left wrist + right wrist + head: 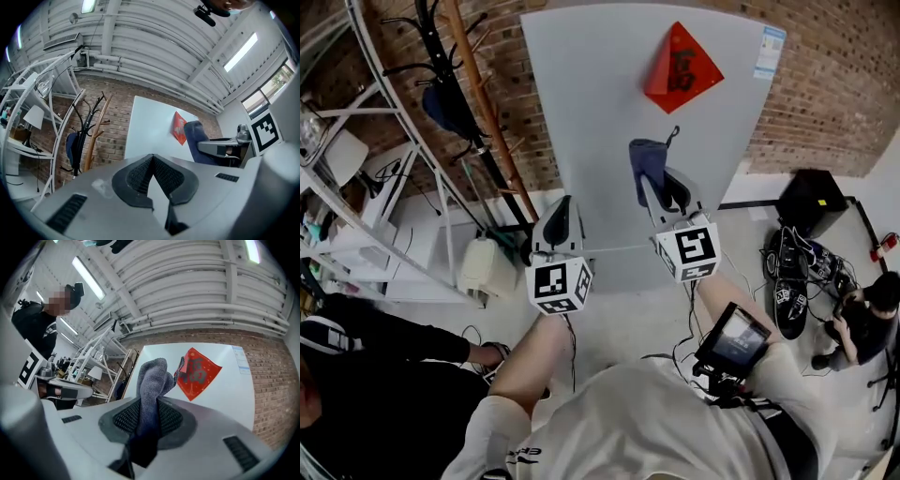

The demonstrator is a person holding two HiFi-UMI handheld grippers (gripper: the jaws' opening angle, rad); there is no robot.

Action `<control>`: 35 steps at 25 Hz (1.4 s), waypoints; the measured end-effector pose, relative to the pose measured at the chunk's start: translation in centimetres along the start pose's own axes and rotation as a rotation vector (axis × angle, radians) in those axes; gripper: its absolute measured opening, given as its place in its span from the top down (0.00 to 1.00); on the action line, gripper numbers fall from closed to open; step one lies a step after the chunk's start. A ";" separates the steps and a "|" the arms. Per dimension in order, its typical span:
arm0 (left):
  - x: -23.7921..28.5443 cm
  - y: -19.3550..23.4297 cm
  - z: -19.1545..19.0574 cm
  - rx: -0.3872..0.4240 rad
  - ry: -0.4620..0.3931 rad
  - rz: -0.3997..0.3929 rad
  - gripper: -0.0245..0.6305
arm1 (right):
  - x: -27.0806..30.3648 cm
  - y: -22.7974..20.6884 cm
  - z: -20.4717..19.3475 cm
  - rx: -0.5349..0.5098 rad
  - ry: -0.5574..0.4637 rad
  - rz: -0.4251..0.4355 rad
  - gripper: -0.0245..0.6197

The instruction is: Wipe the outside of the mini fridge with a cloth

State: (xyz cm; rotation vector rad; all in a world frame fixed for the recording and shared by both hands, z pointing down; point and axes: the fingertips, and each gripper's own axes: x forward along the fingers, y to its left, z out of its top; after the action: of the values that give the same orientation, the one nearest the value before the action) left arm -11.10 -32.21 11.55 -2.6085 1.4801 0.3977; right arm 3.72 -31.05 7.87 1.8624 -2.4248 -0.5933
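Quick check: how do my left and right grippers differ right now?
The left gripper has its jaws together with nothing between them; the right gripper is clamped on a blue-grey knitted cloth. In the head view the right gripper reaches higher up the pale grey fridge door, just below its red diamond sticker; the left gripper sits lower, near the door's bottom edge. Both point at the door.

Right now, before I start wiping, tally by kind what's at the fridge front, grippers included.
mini fridge: 1
cloth: 1
red paper decoration: 1
label sticker: 1
grippers: 2, left gripper and right gripper
Total: 6
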 end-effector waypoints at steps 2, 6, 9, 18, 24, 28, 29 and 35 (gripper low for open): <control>1.4 1.1 0.9 -0.005 -0.017 0.010 0.96 | 2.2 -0.3 1.5 -0.023 -0.038 0.010 0.83; 3.4 3.1 2.7 0.012 -0.051 0.052 0.96 | 6.4 -0.3 4.4 -0.066 -0.111 0.053 0.83; 4.5 4.7 4.2 0.038 -0.067 0.083 0.96 | 9.3 -0.2 6.7 -0.085 -0.157 0.082 0.83; 7.0 8.5 8.1 0.038 -0.092 0.141 0.96 | 16.3 1.0 12.6 -0.080 -0.221 0.114 0.83; 8.4 8.6 10.8 0.065 -0.124 0.135 0.96 | 19.0 2.4 16.7 -0.127 -0.256 0.117 0.83; 8.6 9.0 11.1 0.058 -0.125 0.146 0.96 | 20.6 2.7 16.9 -0.147 -0.220 0.095 0.83; 8.7 9.0 11.1 0.055 -0.123 0.148 0.96 | 20.9 2.5 16.7 -0.153 -0.208 0.087 0.83; 9.4 8.2 11.2 0.055 -0.126 0.125 0.96 | 20.5 0.6 16.5 -0.205 -0.187 0.035 0.83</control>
State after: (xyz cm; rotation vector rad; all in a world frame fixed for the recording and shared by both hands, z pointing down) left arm -15.44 -41.65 -1.57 -2.4085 1.5929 0.5172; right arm -6.82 -45.43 -11.51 1.7515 -2.3890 -1.0134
